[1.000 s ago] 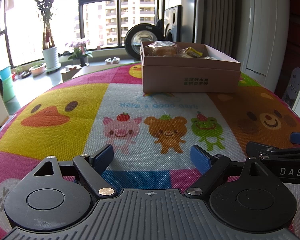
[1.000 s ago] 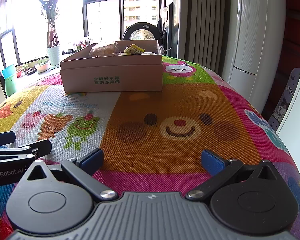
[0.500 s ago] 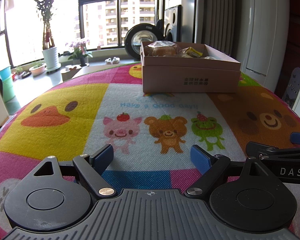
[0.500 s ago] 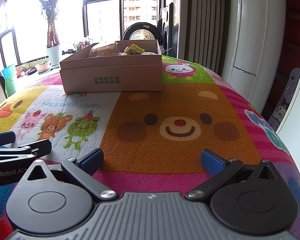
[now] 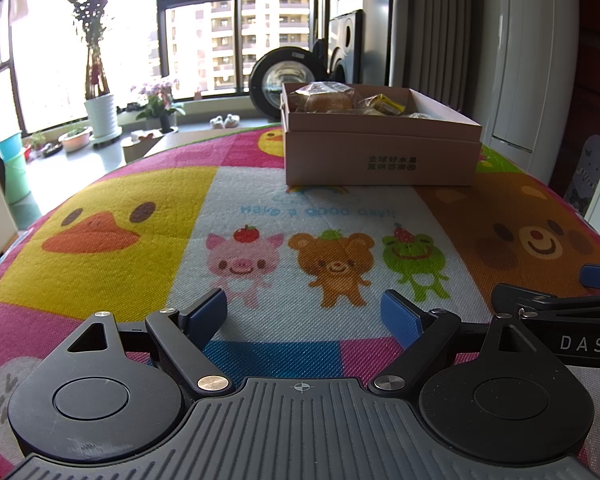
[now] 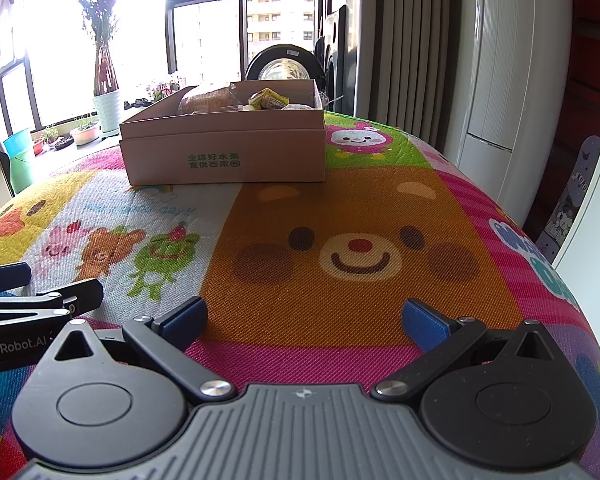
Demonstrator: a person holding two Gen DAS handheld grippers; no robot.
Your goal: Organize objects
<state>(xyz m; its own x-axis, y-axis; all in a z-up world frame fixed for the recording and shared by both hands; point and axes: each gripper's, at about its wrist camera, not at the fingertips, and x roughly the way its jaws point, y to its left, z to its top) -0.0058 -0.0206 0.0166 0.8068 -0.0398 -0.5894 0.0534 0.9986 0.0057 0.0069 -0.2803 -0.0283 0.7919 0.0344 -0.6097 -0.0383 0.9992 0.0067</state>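
Nothing has moved since the earlier frames: both tools, the box and its contents sit exactly as they did. The left hand-held gripper [image 5: 304, 312] rests low over the cartoon play mat [image 5: 148, 216] on the tabletop, released, its blue pads spread wide with nothing between them. The right hand-held gripper [image 6: 305, 320] sits just beside it at its 3 o'clock, likewise released and empty.

The task's things lie in the open cardboard box [image 5: 380, 152], which stands at 12 o'clock from the left tool and near 11 o'clock from the right, well apart from both. Inside it, a wrapped bun [image 5: 327, 98] lies toward the box's left end, a yellow snack packet [image 6: 269, 99] near its middle, and something pale by the right wall that is too small to name. No loose item shows on the mat.

This fits either a box about to be unpacked and sorted, or one already filled with both tools drawn back. If an item is to be taken, the wrappers look slippery and crushable, so approach from above the rim and close gently on the packet's middle, not its crinkled edge.
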